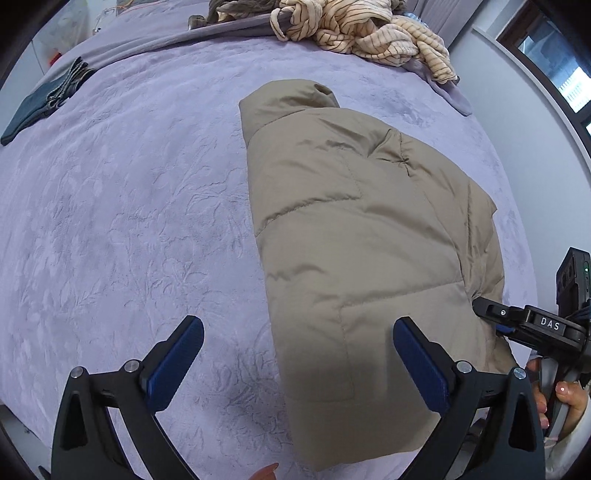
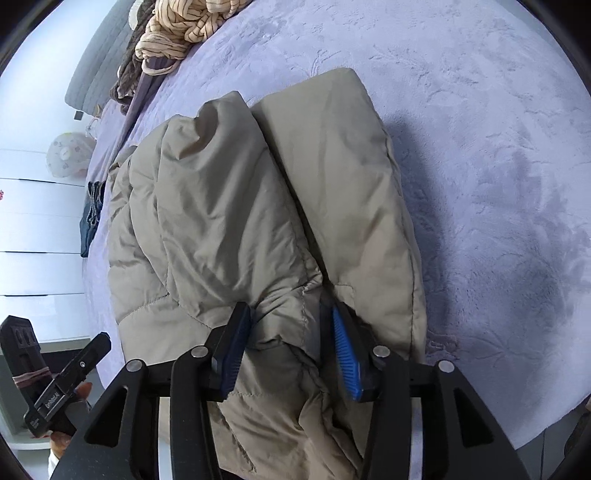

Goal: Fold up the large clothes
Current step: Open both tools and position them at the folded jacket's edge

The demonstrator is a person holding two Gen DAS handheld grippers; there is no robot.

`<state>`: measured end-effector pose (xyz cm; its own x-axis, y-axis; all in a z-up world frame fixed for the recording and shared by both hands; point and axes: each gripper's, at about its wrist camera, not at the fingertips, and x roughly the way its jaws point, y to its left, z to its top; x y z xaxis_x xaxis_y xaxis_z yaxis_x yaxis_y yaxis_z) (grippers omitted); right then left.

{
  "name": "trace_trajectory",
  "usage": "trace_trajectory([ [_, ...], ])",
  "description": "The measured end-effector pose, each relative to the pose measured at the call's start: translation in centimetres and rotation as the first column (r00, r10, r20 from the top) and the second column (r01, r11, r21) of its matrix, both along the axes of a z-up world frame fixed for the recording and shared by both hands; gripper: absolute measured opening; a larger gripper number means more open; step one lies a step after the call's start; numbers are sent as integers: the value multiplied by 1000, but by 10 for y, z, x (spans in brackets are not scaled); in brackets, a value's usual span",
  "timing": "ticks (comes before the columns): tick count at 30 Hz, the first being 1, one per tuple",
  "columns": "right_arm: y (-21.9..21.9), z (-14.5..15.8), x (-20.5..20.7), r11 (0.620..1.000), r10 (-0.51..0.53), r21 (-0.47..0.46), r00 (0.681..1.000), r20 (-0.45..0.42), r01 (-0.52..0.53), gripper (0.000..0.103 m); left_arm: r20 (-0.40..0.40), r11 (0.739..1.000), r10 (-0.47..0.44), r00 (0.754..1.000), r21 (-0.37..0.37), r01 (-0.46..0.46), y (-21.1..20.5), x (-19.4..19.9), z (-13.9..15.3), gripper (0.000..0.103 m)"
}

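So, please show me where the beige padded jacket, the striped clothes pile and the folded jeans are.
beige padded jacket [image 1: 362,236], left wrist view, its quilted middle.
striped clothes pile [image 1: 362,33], left wrist view, top folds.
folded jeans [image 1: 35,107], left wrist view, dark flat part.

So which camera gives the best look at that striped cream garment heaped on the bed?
The left wrist view: the striped cream garment lies bunched across the top, stripes clear. The right wrist view shows only a smaller part at the upper left edge.

Tan jacket [image 1: 362,236], lilac embossed bedspread [image 1: 129,221] (cream striped top [image 1: 369,33]).
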<state>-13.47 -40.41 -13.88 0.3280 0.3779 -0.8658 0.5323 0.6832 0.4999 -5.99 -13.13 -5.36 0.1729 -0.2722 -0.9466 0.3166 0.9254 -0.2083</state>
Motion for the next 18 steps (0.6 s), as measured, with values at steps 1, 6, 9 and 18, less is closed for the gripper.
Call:
trace_trajectory([
  [1, 3, 4, -1, 1000, 4, -9, 1000, 1, -4, 56, -1, 1000, -1, 1000, -3, 1, 3, -2, -1, 103],
  [6, 13, 17, -10, 999, -4, -50, 1000, -8, 4, 63, -18, 1000, -18, 1000, -11, 17, 11, -7, -9, 103],
  [9, 21, 23, -15, 998, -4, -68, 1000, 1, 4, 74, -22, 1000, -25, 999, -16, 25, 17, -12, -12, 103],
  [18, 38, 42, -37, 989, -48, -136, 997, 56, 55, 85, -10, 996, -83, 997, -23, 83, 31, -24, -11, 103],
])
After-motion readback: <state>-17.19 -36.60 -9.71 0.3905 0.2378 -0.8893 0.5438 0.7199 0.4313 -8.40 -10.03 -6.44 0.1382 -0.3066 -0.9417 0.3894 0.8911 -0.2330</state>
